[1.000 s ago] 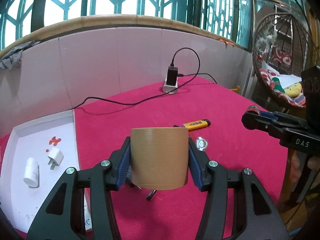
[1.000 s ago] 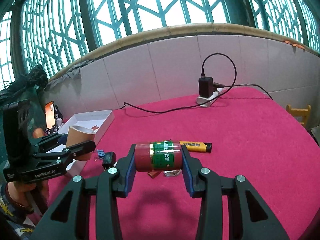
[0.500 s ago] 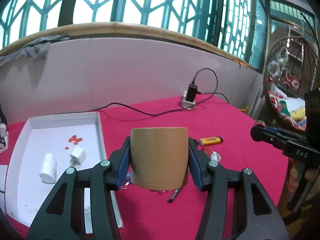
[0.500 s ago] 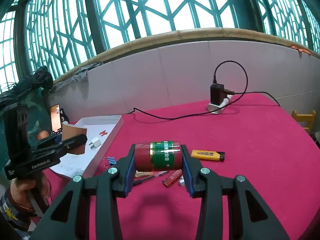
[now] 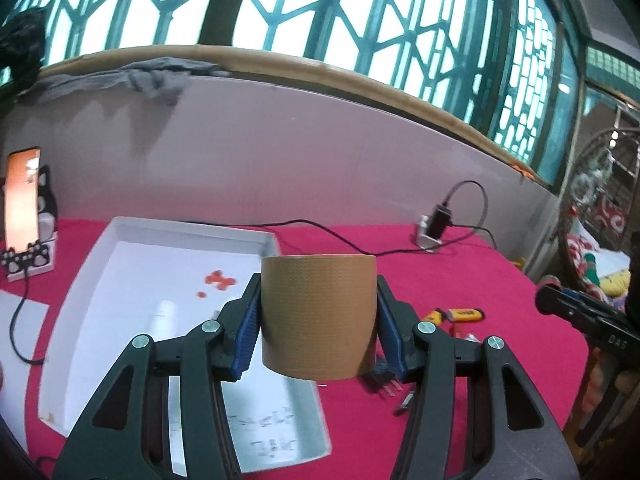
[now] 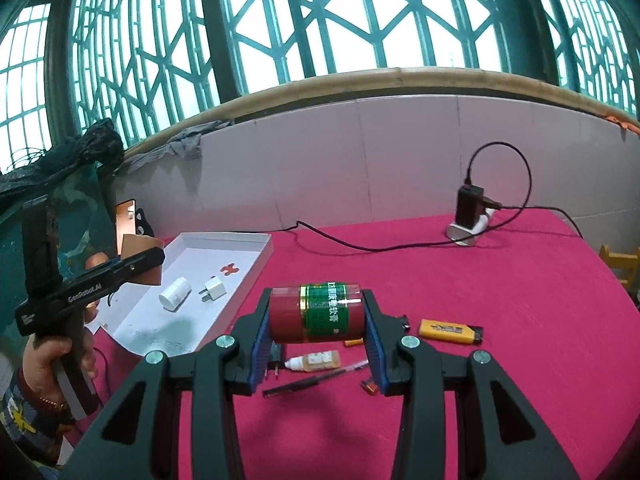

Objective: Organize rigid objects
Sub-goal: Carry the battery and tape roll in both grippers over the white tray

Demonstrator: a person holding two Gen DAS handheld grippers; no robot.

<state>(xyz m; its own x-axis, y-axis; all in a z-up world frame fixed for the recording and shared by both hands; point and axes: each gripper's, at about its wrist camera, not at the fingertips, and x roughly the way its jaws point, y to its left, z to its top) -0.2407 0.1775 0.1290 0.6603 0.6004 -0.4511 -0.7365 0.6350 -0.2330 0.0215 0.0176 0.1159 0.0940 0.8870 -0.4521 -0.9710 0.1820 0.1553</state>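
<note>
Left gripper [image 5: 319, 320] pinches tape roll [image 5: 319, 316]; right gripper [image 6: 316, 322] pinches can [image 6: 316, 312]. White tray [image 5: 192, 229], beyond left fingers, holds plug and cylinder. Lighter [image 6: 450, 331], dropper bottle [image 6: 314, 361] remain unsorted.

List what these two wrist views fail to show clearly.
- White plug in the white tray: hidden in the left wrist view behind the tape roll held by the left gripper.
- Can label text: too small to read, right wrist view.
- Small items under the right gripper: partly covered by its fingers.
</note>
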